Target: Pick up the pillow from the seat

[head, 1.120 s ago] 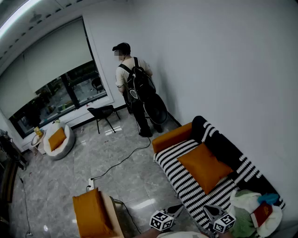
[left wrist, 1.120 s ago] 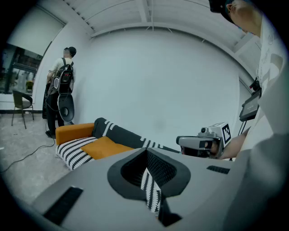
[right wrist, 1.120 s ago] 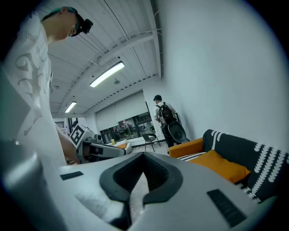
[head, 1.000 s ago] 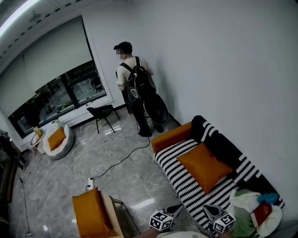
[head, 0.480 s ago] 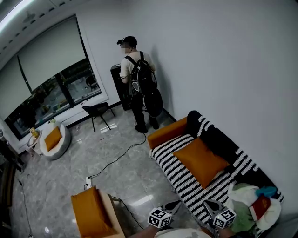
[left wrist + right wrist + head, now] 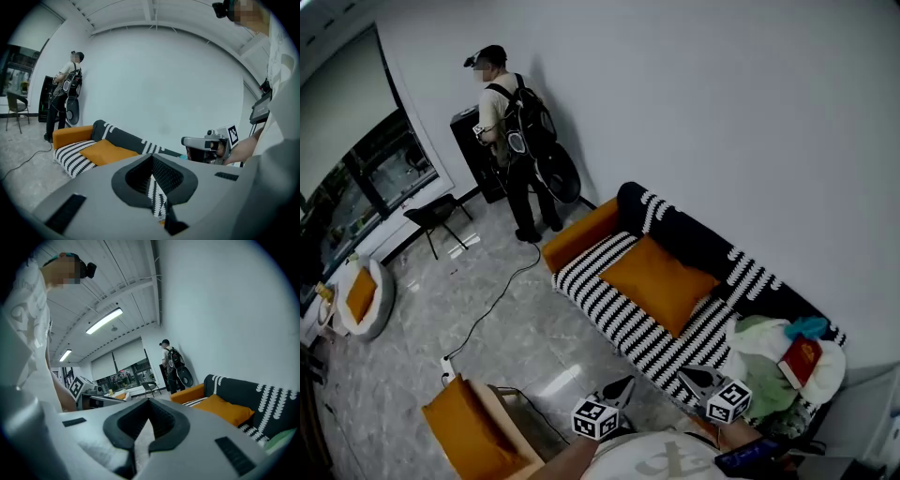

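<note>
An orange pillow [image 6: 656, 281] lies flat on the seat of a black-and-white striped sofa [image 6: 614, 323] against the white wall. It also shows in the left gripper view [image 6: 105, 151] and the right gripper view [image 6: 227, 409]. Both grippers hang at the bottom edge of the head view, well short of the sofa. My left gripper [image 6: 624, 383] is shut and holds nothing, and its closed tips [image 6: 151, 157] point toward the sofa. My right gripper [image 6: 687, 376] is shut too, with nothing between its pads [image 6: 149, 402]. Neither touches the pillow.
A person with a backpack [image 6: 516, 131] stands by a black cabinet in the far corner. A cable [image 6: 487, 309] runs across the grey floor. An orange-cushioned chair [image 6: 464, 431] is near left. Clothes and a red book [image 6: 778, 361] pile on the sofa's right end.
The head view has swung right, so the sofa and pillow sit nearer the middle and the window slid left. Both grippers stay shut at the bottom edge.
</note>
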{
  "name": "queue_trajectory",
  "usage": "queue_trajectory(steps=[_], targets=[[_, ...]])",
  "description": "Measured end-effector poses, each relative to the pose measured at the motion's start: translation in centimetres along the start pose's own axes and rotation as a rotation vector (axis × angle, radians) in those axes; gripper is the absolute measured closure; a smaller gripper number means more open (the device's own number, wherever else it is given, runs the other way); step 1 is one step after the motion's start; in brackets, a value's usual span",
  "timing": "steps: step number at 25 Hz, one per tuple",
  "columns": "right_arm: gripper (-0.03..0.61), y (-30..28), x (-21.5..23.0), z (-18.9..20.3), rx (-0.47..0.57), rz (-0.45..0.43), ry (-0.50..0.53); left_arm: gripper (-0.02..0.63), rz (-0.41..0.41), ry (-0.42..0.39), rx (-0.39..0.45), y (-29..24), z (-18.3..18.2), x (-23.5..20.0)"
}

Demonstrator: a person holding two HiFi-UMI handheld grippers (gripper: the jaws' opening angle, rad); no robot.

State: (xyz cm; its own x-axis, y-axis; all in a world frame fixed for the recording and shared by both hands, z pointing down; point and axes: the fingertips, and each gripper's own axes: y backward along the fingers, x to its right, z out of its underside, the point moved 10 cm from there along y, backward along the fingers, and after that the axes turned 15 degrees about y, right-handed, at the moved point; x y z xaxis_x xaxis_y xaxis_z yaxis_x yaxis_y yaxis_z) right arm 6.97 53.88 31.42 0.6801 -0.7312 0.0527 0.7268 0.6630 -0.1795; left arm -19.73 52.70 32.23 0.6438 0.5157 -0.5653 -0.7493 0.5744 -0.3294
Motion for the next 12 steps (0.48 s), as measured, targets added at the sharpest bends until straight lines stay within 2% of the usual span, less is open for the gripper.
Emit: queue_trajectory(steps=[12], targets=[[0.565, -4.8, -1.0, -0.8, -0.059, 0.078, 0.006, 0.603, 0.027, -0.005, 0.007, 1.5, -3.9, -5.9]])
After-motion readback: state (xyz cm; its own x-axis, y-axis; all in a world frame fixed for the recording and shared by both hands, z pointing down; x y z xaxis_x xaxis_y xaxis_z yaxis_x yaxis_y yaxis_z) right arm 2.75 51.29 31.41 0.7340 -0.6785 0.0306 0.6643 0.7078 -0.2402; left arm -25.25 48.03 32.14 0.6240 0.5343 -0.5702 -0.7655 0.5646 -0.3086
